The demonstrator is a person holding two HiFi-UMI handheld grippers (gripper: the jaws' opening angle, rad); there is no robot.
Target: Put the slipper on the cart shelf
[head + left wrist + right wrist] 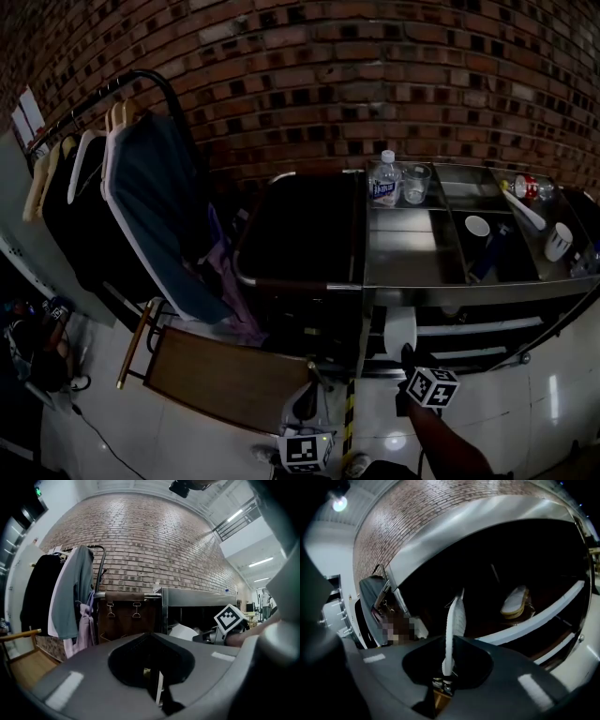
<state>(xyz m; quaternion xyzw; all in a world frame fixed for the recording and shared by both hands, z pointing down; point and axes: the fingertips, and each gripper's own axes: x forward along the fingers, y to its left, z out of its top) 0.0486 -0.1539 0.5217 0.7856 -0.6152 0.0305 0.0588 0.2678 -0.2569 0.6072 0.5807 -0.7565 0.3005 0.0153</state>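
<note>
White flat slipper (455,616) is hanging pinched in my right gripper (443,677), not yet on the steel cart shelf (543,611) at two o'clock beside a second slipper (514,603).

No word or number can be read anywhere. The clear plastic water bottle (385,181) on the steel cart top (412,251) wears a blue label, its print too small to make out. The white cube near the cart (430,386) and the white cube at the bottom edge (305,451) carry black square code patterns (no letters). A small green lit sign (37,490) high up is only a blur.
</note>
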